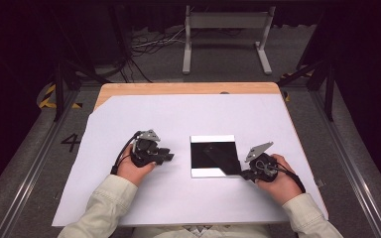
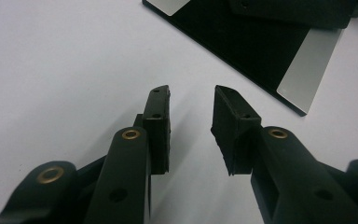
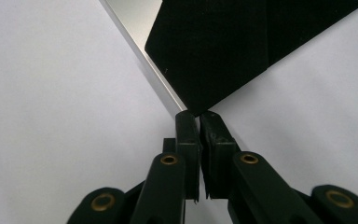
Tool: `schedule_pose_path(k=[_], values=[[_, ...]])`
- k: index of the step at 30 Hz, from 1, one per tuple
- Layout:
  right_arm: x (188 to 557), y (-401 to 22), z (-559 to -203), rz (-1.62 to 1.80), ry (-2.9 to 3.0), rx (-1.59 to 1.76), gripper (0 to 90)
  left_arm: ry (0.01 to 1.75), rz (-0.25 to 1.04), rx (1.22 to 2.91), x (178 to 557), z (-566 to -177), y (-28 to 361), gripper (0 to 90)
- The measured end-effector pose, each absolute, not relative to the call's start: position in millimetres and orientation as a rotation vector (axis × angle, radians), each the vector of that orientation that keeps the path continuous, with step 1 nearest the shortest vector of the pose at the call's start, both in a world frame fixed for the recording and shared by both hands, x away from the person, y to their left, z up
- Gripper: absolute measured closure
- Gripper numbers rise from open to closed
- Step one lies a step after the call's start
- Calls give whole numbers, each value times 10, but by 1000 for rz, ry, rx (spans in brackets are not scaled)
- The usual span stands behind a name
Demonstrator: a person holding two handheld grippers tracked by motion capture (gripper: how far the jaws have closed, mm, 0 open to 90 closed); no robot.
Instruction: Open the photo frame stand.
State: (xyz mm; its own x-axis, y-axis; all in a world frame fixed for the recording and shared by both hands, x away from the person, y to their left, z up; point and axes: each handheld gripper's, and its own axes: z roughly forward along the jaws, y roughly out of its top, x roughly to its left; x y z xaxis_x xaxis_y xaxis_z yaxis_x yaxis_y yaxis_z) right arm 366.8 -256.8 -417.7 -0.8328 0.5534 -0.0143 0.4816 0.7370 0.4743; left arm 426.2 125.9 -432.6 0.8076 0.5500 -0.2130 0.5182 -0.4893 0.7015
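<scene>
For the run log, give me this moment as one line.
left claw: open, over white sheet | right claw: shut on black sheet corner | silver plate: under black sheet

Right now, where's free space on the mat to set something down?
White mat: the far strip beyond the black plate is bare, as are the far left corner and the near edge between the sleeves. Crowded: between left gripper and plate, and around the right gripper at the plate's near right corner.
</scene>
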Motion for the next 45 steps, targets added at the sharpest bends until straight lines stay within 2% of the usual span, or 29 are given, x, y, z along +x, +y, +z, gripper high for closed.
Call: schedule_pose_path(k=[9,45], values=[[3634,-2602,-4053,761,2747,827,899,784,48,2181,4263,-4326,1260,677],[3678,-2551,-3651,1023,2593,801,900,787,36,2187,4263,-4351,1243,676]])
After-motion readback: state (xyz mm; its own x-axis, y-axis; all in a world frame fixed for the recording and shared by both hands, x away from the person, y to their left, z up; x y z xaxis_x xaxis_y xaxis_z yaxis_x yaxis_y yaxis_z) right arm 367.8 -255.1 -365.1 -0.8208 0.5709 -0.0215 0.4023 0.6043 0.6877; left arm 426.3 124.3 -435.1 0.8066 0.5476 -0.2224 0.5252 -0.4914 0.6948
